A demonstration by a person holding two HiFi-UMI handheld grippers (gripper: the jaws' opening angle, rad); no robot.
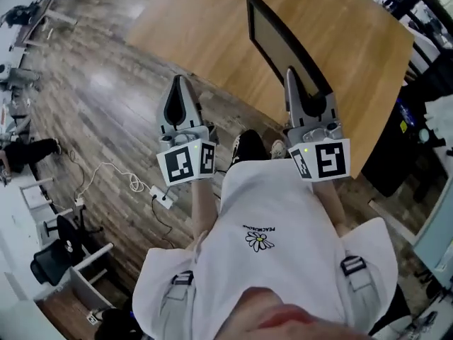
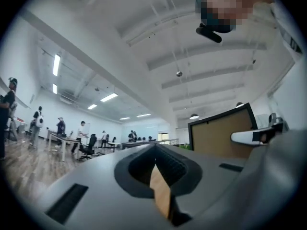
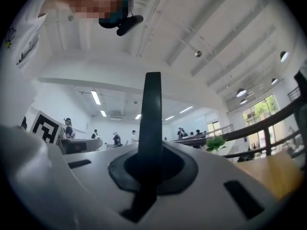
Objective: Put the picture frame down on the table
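Note:
In the head view the picture frame (image 1: 283,44), black-rimmed with a tan panel, stands on edge above the near side of the wooden table (image 1: 205,34). My right gripper (image 1: 291,76) is shut on its near lower edge. From the right gripper view the frame's black edge (image 3: 153,104) rises straight up out of the closed jaws of my right gripper (image 3: 149,169). My left gripper (image 1: 181,83) hangs over the floor to the left of the frame, shut and holding nothing. The left gripper view shows the frame (image 2: 223,135) off to the right, apart from my left gripper (image 2: 156,171).
The table's near edge runs diagonally just ahead of both grippers. The person's black shoes (image 1: 248,147) are on the wooden floor below. A power strip with a white cable (image 1: 161,198) lies at the left, and dark furniture (image 1: 400,140) stands beside the table's right end.

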